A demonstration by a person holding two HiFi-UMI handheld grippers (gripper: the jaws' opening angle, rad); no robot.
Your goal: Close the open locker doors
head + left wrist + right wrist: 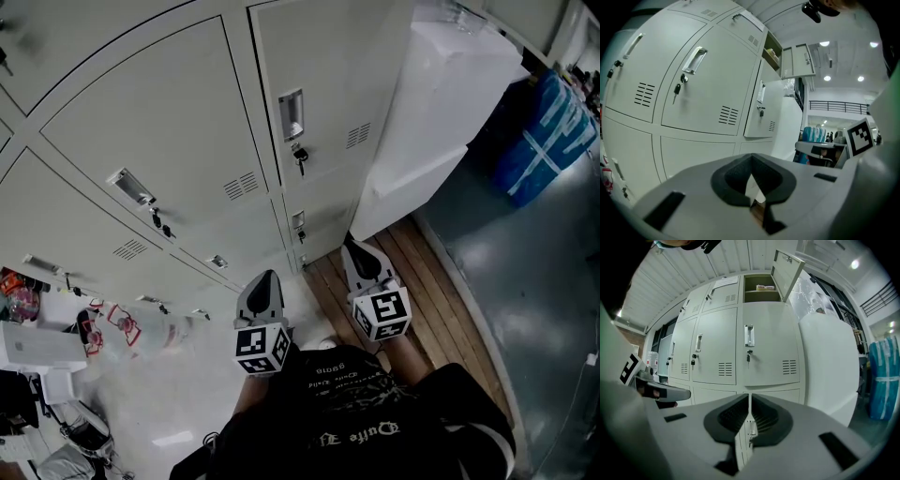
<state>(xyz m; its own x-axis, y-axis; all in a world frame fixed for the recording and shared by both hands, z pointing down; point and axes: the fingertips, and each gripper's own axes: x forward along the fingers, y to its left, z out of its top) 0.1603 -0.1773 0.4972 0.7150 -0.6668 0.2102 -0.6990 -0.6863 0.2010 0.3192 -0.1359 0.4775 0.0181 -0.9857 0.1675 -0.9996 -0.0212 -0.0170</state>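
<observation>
A wall of pale grey lockers (187, 150) fills the view ahead. In the right gripper view the top locker stands open (761, 289), its door (787, 270) swung up and to the right, with a small box inside. The left gripper view shows that open compartment (772, 50) and its door (799, 61) high up to the right. My left gripper (265, 279) (750, 161) and right gripper (354, 248) (750, 399) are side by side low in front of the lockers. Both point at closed doors. Both are shut and empty.
A bulky white wrapped object (441, 103) stands against the lockers' right end, and a blue wrapped bundle (548, 131) lies beyond it. Keys hang from several locks (300, 161). A water jug and clutter (141, 328) lie on the floor at the left.
</observation>
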